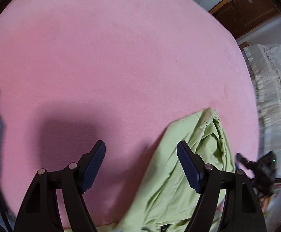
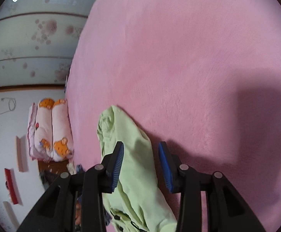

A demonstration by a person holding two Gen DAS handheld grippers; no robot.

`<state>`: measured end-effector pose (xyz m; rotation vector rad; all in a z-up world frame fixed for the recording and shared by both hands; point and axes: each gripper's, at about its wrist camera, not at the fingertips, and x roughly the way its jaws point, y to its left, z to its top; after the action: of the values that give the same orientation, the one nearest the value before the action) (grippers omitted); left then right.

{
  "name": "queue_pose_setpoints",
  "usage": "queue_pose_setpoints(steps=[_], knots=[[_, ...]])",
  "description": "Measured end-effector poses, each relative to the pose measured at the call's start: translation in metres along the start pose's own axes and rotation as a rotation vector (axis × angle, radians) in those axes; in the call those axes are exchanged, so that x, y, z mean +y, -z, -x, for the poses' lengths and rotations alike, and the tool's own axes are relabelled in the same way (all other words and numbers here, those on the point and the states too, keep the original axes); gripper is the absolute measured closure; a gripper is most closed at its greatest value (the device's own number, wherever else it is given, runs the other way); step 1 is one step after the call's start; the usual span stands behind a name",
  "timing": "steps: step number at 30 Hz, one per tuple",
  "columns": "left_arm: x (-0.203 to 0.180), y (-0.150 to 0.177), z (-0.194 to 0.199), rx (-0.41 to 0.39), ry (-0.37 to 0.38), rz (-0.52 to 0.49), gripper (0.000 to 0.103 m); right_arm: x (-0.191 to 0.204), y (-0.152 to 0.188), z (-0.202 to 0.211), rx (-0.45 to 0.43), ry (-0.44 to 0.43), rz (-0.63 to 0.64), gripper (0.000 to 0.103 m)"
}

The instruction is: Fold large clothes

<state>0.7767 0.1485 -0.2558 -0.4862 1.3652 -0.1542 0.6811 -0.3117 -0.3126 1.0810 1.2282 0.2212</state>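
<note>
Both grippers hang with jaws apart: left gripper (image 1: 141, 151) wide over the pink bed (image 1: 121, 58), right gripper (image 2: 141, 151) narrower, straddling the green garment (image 2: 132, 154) lying bunched there, pressing nothing.

Left hand-held gripper (image 1: 141, 164) at bottom of frame, jaws apart and empty over pink bed (image 1: 111, 58); crumpled green garment (image 1: 179, 174) lower right.

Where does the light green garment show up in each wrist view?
Left wrist: green garment lower right, running behind the right finger of the left tool.
Right wrist: lower centre, lying between the open fingers of the right tool.
Shared landmark: the pink bedcover under it.
</note>
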Motion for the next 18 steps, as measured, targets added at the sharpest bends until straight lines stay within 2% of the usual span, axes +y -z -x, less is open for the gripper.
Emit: queue_pose_setpoints(steps=[4,8,9,10,13,15,16,18], knots=[[-0.007,-0.004,-0.021,0.054,0.066,-0.014,0.037,-0.003,-0.002,-0.011,0.010,-0.024,-0.012,0.066],[-0.022,-0.004,-0.042,0.134,0.076,-0.074,0.049,0.000,-0.009,-0.021,0.030,-0.050,0.000,0.066],[-0.027,-0.005,-0.046,0.142,0.078,-0.085,0.051,0.003,-0.010,-0.021,0.034,-0.036,0.017,0.072],[-0.030,-0.006,-0.051,0.143,0.087,-0.088,0.051,0.006,-0.011,-0.023,0.035,-0.025,0.039,0.086],[-0.040,-0.008,-0.060,0.119,0.150,-0.049,0.055,0.019,-0.014,-0.026,0.026,-0.037,0.093,0.098],[-0.044,-0.007,-0.066,0.111,0.144,-0.019,0.094,0.024,-0.015,-0.024,0.020,-0.058,0.119,0.099],[-0.046,-0.006,-0.068,0.118,0.137,-0.015,0.097,0.028,-0.015,-0.023,0.026,-0.070,0.144,0.100],[-0.054,-0.004,-0.066,0.104,0.113,-0.059,0.097,0.037,-0.013,-0.018,0.027,-0.079,0.193,0.100]])
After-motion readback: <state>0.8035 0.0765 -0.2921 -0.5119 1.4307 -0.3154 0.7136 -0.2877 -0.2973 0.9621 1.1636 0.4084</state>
